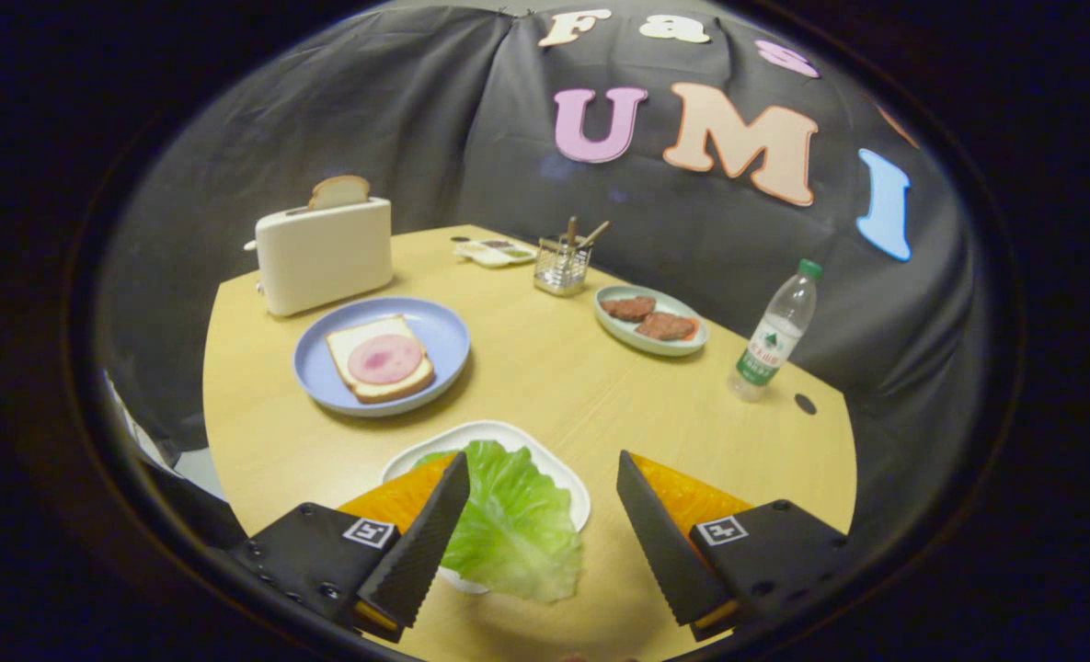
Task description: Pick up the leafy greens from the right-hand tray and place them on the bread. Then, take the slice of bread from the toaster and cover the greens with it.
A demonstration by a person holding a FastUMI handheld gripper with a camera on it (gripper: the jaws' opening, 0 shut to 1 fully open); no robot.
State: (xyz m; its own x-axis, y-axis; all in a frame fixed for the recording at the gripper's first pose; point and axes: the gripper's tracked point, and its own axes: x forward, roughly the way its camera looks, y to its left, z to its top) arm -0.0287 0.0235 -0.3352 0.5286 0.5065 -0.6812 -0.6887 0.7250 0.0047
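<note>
The lettuce leaf (508, 524) lay on a small white tray (563, 478) at the near edge of the worktop (554, 377), its lower edge hanging past the tray's rim. The gripper (543, 473) hovered over it with its jaws wide apart, one finger over the leaf's left side and the other well clear to the right; nothing was held.

The step in hand looked like the first pick. To do it well, the jaws would need to shift so the leaf sat squarely between them, then come down and close on a thick fold rather than a thin edge, since a limp leaf can slip or tear.

Beyond the tray, a blue plate (443, 336) carried a slice of bread (361, 377) topped with a round of ham (385, 359), where the leaf belongs. Behind it, a toaster (324, 256) held the second slice (339, 191), upright in its slot. Off to the right were a dish of patties (650, 322), a wire holder (560, 267) and a water bottle (776, 333).
</note>
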